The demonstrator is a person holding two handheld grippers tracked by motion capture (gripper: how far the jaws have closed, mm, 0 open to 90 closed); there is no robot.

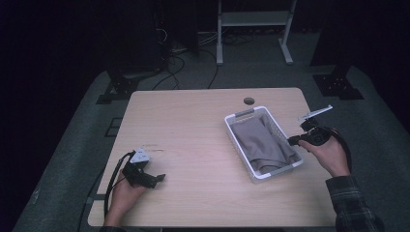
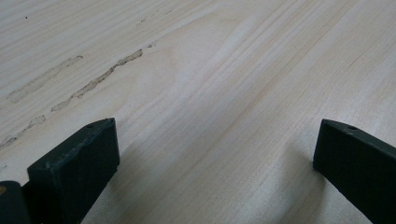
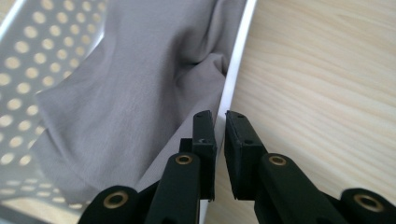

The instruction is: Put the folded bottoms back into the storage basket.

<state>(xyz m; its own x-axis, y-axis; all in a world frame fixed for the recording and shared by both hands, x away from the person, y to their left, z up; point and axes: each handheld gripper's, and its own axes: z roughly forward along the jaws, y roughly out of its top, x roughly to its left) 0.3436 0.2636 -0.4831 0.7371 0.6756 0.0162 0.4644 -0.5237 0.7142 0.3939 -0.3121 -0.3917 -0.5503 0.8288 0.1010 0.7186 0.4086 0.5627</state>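
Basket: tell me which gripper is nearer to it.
Right. The right gripper is closed on the white basket's side rim; the left gripper rests open on the table, far across from it.

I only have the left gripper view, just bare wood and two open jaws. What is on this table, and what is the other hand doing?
Observer: A white basket sits on the table's right half with a grey cloth inside it.
Operator: And the right gripper?
Observer: The right gripper is at the basket's right-hand long wall, its jaws nearly together with the white rim between them.
Operator: Is it pinching the cloth too?
Observer: I cannot tell; the cloth lies against that wall beside the inner jaw.
Operator: Where is my left gripper?
Observer: The left gripper rests near the table's front left corner, well apart from the basket.
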